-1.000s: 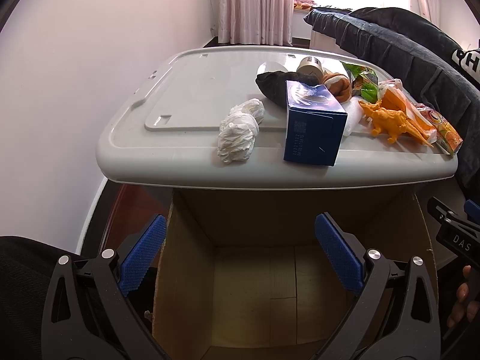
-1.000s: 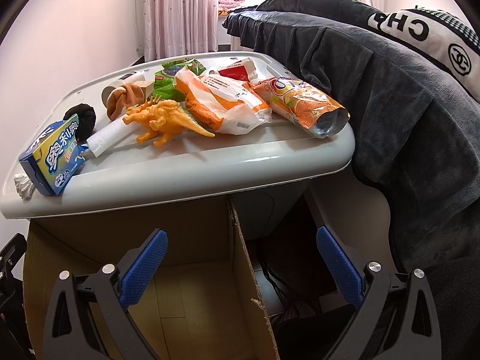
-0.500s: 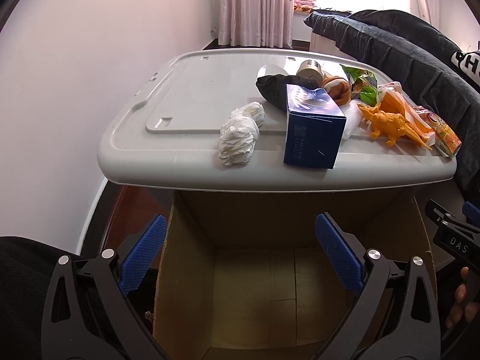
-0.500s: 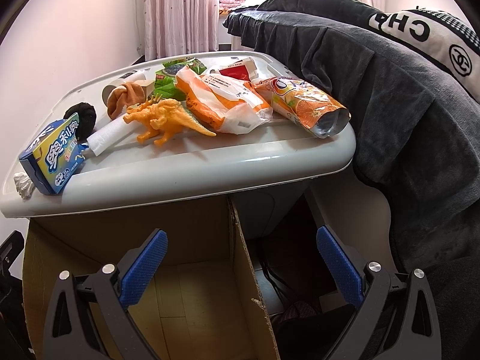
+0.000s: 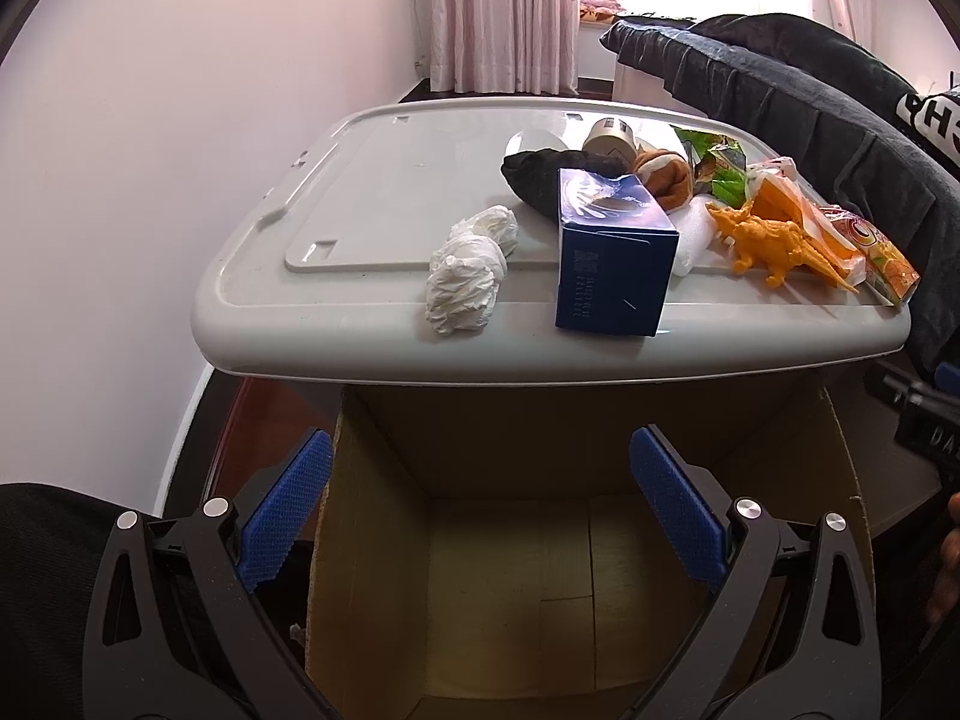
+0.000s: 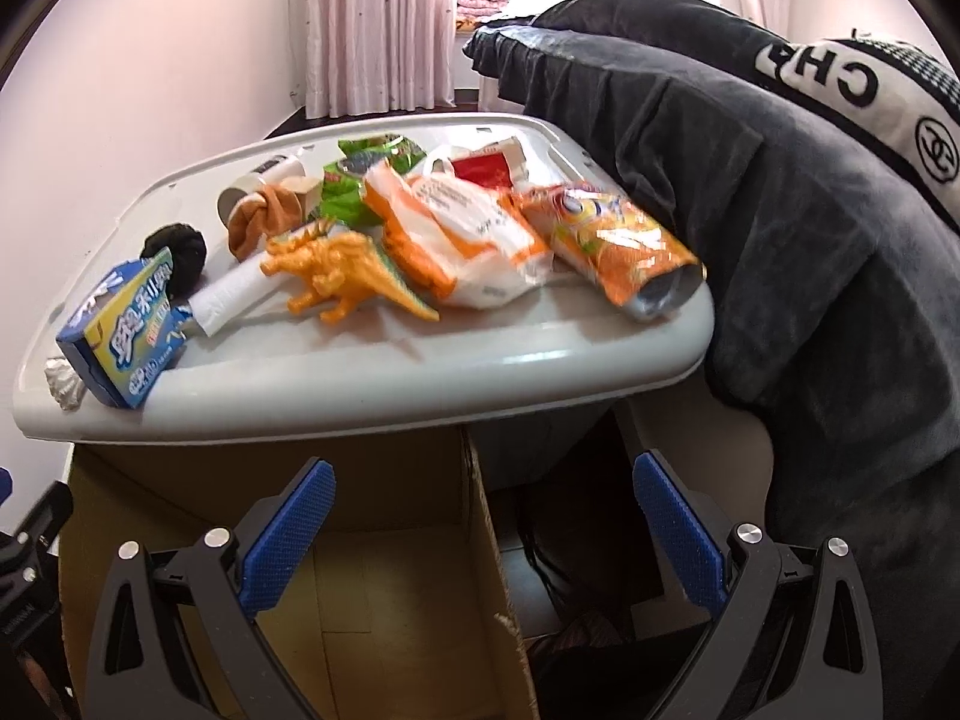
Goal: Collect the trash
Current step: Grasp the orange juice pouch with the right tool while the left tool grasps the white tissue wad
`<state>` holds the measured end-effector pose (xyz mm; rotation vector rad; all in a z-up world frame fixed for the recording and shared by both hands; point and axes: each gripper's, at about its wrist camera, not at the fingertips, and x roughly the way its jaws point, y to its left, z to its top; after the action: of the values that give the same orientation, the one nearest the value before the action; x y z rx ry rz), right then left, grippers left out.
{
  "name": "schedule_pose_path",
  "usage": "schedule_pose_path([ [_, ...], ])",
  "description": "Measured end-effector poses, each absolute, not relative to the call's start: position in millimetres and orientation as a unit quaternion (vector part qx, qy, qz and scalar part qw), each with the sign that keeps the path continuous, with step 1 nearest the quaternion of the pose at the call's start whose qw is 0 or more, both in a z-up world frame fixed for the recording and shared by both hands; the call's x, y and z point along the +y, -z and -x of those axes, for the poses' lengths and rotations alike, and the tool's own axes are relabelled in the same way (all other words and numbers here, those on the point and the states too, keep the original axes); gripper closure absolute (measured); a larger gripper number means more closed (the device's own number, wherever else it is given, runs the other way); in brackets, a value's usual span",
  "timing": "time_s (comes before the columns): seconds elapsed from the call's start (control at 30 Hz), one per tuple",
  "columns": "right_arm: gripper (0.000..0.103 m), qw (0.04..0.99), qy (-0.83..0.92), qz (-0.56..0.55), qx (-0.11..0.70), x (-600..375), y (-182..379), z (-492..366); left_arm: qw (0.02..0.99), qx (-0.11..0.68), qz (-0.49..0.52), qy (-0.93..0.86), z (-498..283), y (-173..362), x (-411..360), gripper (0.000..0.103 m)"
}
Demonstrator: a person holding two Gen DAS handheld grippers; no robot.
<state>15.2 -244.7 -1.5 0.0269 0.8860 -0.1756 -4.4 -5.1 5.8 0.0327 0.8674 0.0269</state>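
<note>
A grey plastic lid point(image 5: 372, 192) serves as a table top and carries the trash. On it lie a crumpled white tissue point(image 5: 468, 270), a blue cookie box point(image 5: 612, 252) point(image 6: 126, 330), an orange snack bag point(image 6: 624, 246), an orange-white plastic bag point(image 6: 462, 228) and a green wrapper point(image 6: 354, 180). An open cardboard box point(image 5: 510, 570) point(image 6: 372, 588) stands below the lid's front edge. My left gripper point(image 5: 480, 516) is open and empty above the box. My right gripper point(image 6: 483, 525) is open and empty over the box's right wall.
An orange toy dinosaur point(image 6: 342, 270), a black sock point(image 5: 540, 180), a brown sock point(image 6: 264, 216) and a paper cup point(image 5: 609, 138) also lie on the lid. A dark blanket point(image 6: 810, 240) covers furniture on the right. A pink wall point(image 5: 150, 150) is on the left.
Both grippers have shifted slightly, the right one more, with its view now motion-blurred and the lid nearer. Both stay open and empty.
</note>
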Motion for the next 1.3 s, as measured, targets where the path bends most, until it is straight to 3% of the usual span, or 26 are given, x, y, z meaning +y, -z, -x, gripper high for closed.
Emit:
schedule_pose_path([
  [0.27, 0.005, 0.899, 0.076, 0.022, 0.43, -269, -20, -45, 0.906, 0.423, -0.003, -0.003, 4, -9, -8, 0.006],
  [0.63, 0.005, 0.866, 0.023, -0.081, 0.494, -353, -32, -112, 0.912, 0.409, -0.031, 0.008, 5, -13, -22, 0.006],
  [0.83, 0.005, 0.854, 0.014, -0.073, 0.515, -380, -21, -150, 0.908, 0.418, -0.029, 0.011, 1, -9, -23, 0.006],
  [0.9, 0.021, 0.847, 0.007, -0.053, 0.529, -380, -13, -165, 0.906, 0.422, -0.027, 0.01, -1, -7, -22, 0.006],
  [0.97, 0.027, 0.838, -0.021, -0.059, 0.543, -378, -5, -176, 0.905, 0.425, -0.024, 0.009, -2, -6, -21, 0.006],
  [1.0, 0.041, 0.83, -0.021, -0.053, 0.554, -376, 0, -183, 0.904, 0.427, -0.022, 0.008, -3, -6, -20, 0.006],
  [1.1, 0.043, 0.808, -0.038, -0.035, 0.587, -364, 14, -195, 0.903, 0.43, -0.016, 0.006, -5, -5, -18, 0.006],
  [1.17, 0.04, 0.812, -0.036, 0.01, 0.582, -351, 20, -200, 0.903, 0.43, -0.014, 0.005, -6, -5, -17, 0.006],
  [1.23, 0.047, 0.812, -0.04, -0.009, 0.582, -350, 21, -207, 0.903, 0.429, -0.013, 0.004, -6, -6, -17, 0.006],
  [1.27, 0.059, 0.812, -0.041, -0.02, 0.582, -350, 22, -210, 0.904, 0.427, -0.014, 0.004, -5, -8, -17, 0.006],
  [1.3, 0.061, 0.811, -0.039, -0.024, 0.584, -350, 22, -212, 0.905, 0.424, -0.014, 0.002, -5, -9, -16, 0.006],
])
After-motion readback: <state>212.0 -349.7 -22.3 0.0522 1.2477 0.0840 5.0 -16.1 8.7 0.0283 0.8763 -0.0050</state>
